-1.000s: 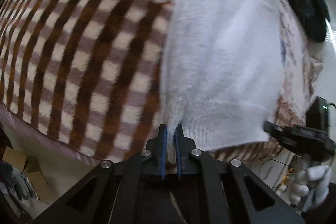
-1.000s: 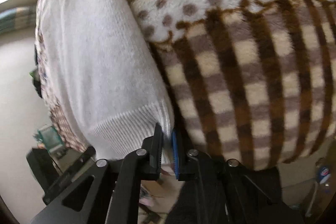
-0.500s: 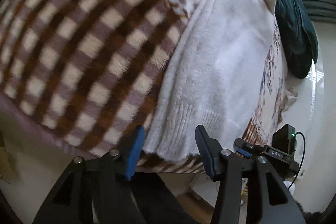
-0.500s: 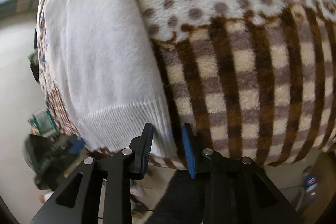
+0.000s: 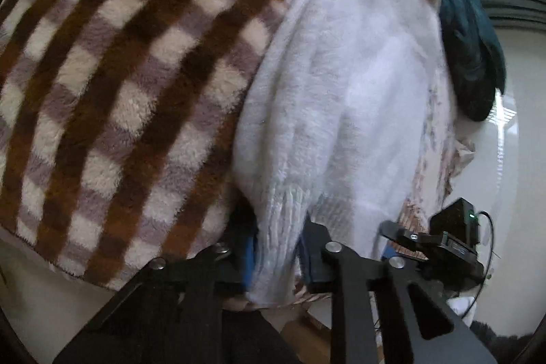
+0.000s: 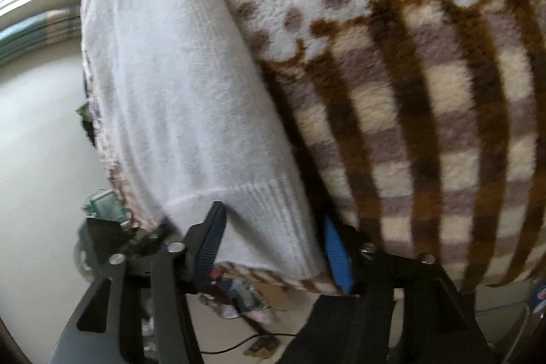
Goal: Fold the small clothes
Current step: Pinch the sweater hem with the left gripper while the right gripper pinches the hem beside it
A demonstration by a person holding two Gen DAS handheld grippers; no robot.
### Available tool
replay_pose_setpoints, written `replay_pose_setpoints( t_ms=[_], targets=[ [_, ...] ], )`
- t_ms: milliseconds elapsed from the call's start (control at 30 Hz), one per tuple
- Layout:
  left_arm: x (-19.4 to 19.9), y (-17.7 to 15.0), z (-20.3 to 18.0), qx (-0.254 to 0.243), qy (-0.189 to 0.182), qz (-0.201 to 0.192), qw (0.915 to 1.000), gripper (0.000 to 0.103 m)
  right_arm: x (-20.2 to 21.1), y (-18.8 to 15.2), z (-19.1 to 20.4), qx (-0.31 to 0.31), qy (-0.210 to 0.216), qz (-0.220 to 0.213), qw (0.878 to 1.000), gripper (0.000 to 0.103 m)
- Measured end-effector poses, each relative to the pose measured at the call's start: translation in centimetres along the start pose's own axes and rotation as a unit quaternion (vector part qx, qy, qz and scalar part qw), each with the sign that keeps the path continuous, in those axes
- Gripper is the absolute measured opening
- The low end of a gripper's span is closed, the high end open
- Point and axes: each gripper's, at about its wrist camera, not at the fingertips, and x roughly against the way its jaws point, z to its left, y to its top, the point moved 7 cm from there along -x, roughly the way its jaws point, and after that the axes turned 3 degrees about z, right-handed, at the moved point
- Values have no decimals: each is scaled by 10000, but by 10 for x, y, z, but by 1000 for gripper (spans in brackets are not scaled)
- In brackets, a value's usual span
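A white fuzzy knit garment (image 5: pixel 344 98) lies folded lengthwise on a brown-and-cream checked fleece blanket (image 5: pixel 112 84). In the left wrist view my left gripper (image 5: pixel 278 248) has its blue-padded jaws partly closed around the garment's ribbed hem corner, which bunches between them. In the right wrist view the same garment (image 6: pixel 177 98) lies to the left of the blanket (image 6: pixel 426 111). My right gripper (image 6: pixel 273 244) is open wide, its jaws straddling the other ribbed hem corner without pinching it.
A dark teal garment (image 5: pixel 467 57) lies at the far right of the bed. The right gripper's body (image 5: pixel 443 244) shows in the left wrist view. The blanket's edge hangs over pale floor (image 6: pixel 37 159) with cables and small items below.
Both grippers released their pinch on the hem corners. The right jaws have kept opening wide. The left jaws opened, then moved forward and narrowed around the hem corner.
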Motion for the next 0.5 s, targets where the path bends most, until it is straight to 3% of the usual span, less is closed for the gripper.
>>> replay_pose_setpoints(
  t_ms=[100, 167, 233, 500],
  targets=[
    [9, -1, -17, -354, 124, -34, 9993, 14, -7, -1, 1, 22, 2, 164, 9999, 48],
    [13, -1, -31, -501, 107, -62, 9987, 13, -6, 0, 0, -27, 0, 150, 9999, 26],
    [23, -4, -39, -641, 165, -115, 9977, 13, -1, -2, 0, -148, 36, 49, 9999, 17],
    [71, 6, -60, -682, -83, -439, 9967, 13, 48, -23, 32, -76, 490, -191, 9986, 13]
  ],
)
